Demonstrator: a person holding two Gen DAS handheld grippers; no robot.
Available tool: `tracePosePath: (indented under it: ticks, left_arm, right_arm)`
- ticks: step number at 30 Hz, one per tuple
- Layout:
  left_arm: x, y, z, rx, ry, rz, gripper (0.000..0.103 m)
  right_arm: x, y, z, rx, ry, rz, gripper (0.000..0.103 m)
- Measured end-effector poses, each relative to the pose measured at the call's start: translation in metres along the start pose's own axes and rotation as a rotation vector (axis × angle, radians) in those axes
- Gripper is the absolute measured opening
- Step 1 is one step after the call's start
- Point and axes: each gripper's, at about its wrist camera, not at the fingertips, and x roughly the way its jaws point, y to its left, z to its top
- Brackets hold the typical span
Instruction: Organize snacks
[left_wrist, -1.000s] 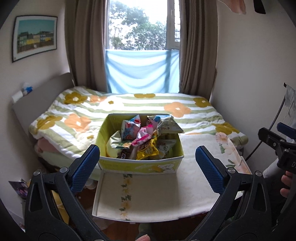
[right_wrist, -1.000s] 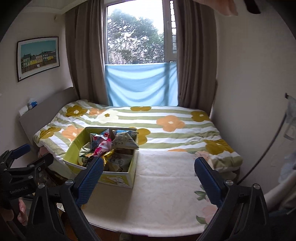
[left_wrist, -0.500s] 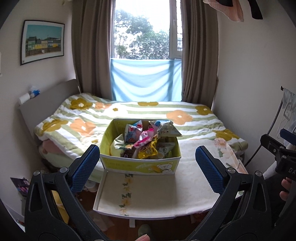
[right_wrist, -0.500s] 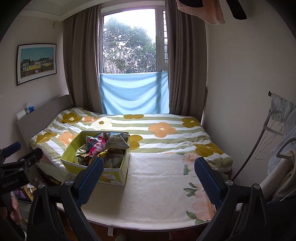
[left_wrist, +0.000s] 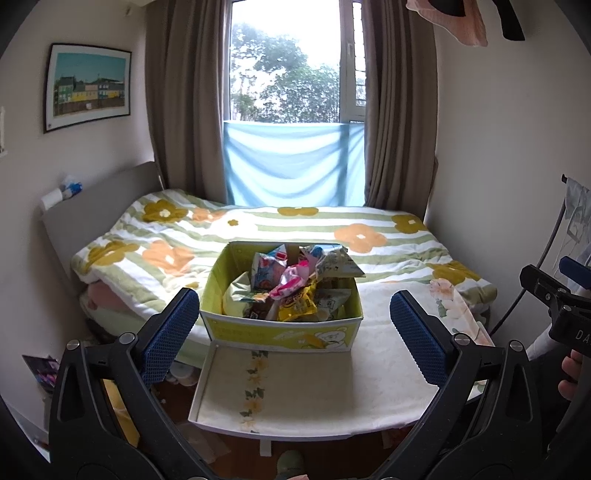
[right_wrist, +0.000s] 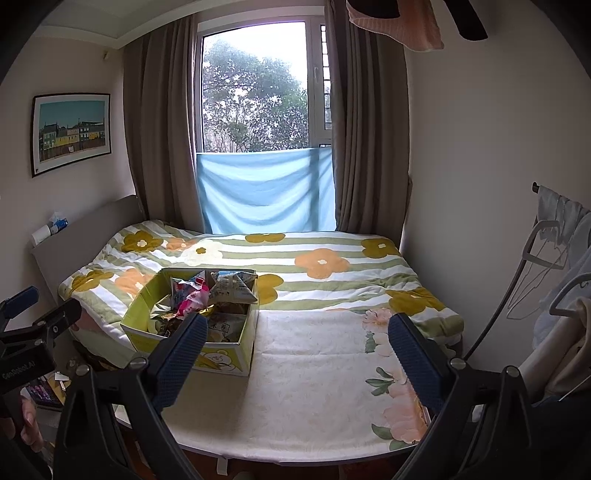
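Observation:
A yellow-green cardboard box (left_wrist: 280, 334) (right_wrist: 225, 360) sits on the bed's near part, heaped with several snack packets (left_wrist: 295, 280) (right_wrist: 207, 295). A pink packet (left_wrist: 291, 280) lies on top of the heap. My left gripper (left_wrist: 295, 328) hangs open well back from the box, which shows between its blue pads (left_wrist: 170, 332). My right gripper (right_wrist: 297, 354) is open too, over the cream sheet (right_wrist: 314, 369) to the right of the box, with nothing between its fingers. Each gripper shows at the edge of the other's view.
The bed carries a striped flower quilt (left_wrist: 258, 229) up to the curtained window (right_wrist: 255, 99). A grey headboard (left_wrist: 92, 210) runs along the left wall, and a clothes rack (right_wrist: 554, 258) stands at the right. Clutter lies on the floor (left_wrist: 44, 369) left of the bed.
Both grippers have drawn back and risen, so the box and bed look smaller and lower in view. More of the window and walls shows. Both stay open.

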Motion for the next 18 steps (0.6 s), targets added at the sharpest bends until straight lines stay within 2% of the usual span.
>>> tracePosePath:
  ticks: [18]
  left_arm:
    - [0.010,-0.004,0.002,0.018,0.012,0.007,0.103]
  right_arm:
    - [0.004,0.001,0.001,0.004,0.001,-0.001,0.098]
